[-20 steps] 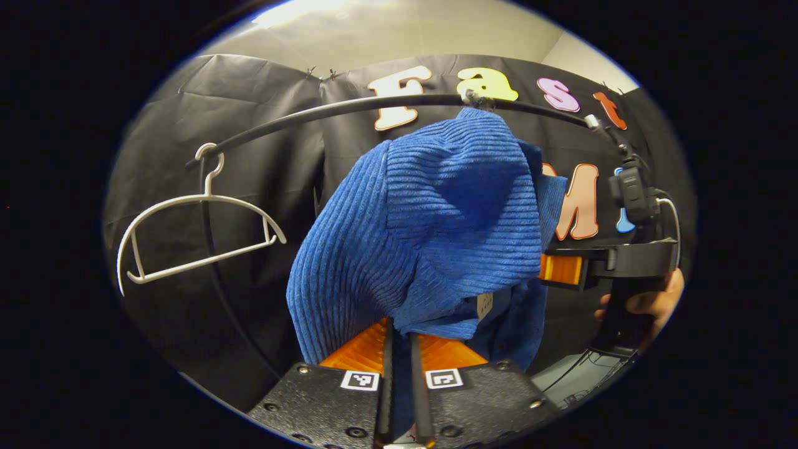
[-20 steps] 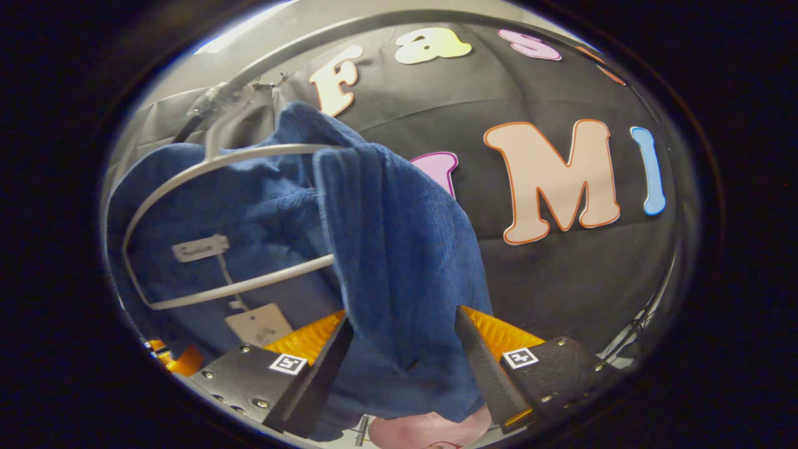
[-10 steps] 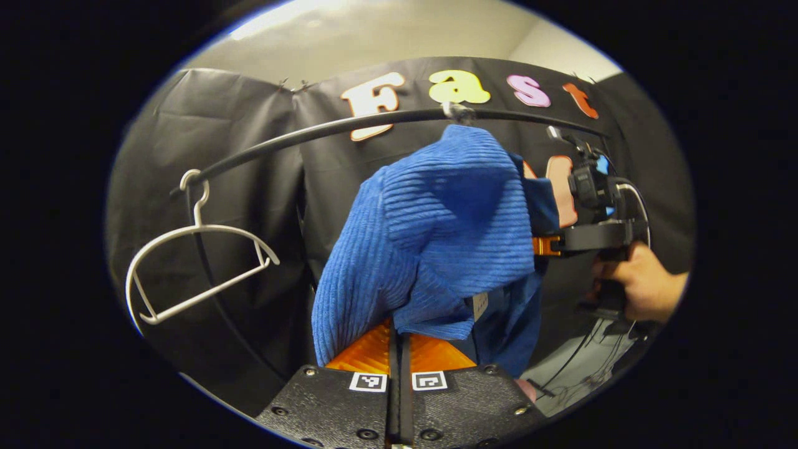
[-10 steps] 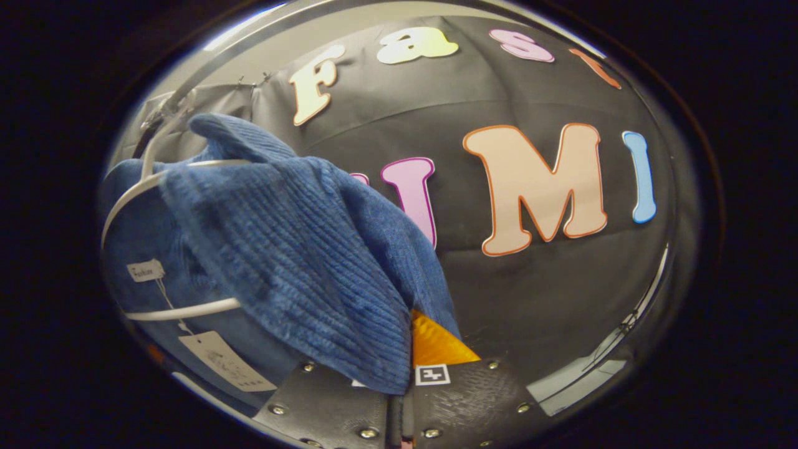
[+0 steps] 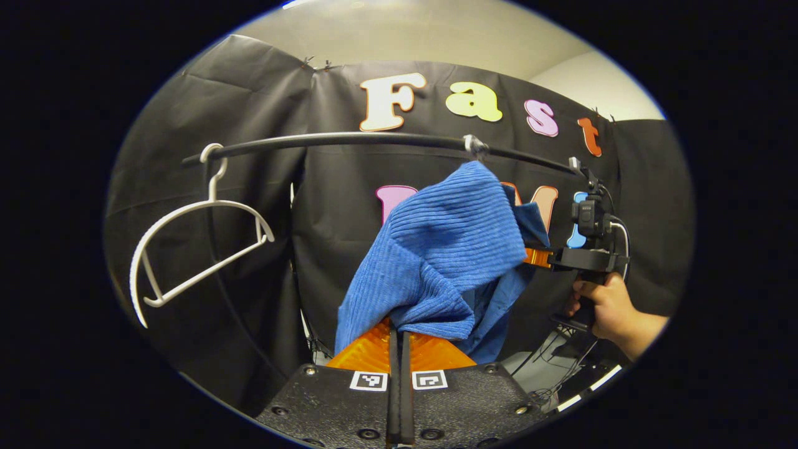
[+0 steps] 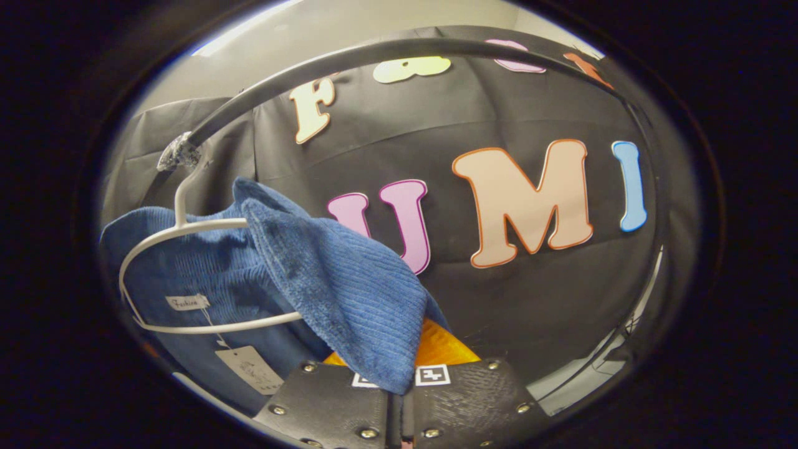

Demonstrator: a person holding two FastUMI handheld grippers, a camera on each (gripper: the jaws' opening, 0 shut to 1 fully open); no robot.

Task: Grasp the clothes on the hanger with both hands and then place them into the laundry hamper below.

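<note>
**A cloth-walled recording booth, dressed as a laundry corner**

From where I sit, this reads as a staged booth, not a lived-in home. Black cloth (image 5: 262, 206) hangs in folds as the far wall, pinned along its top edge, with a plain pale wall (image 5: 424, 31) and ceiling above it. A dark clothes rail (image 5: 349, 140) crosses the space, carrying a bare white hanger (image 5: 193, 243) at the left. Loose cables (image 5: 561, 368) trail low at the right.
</note>
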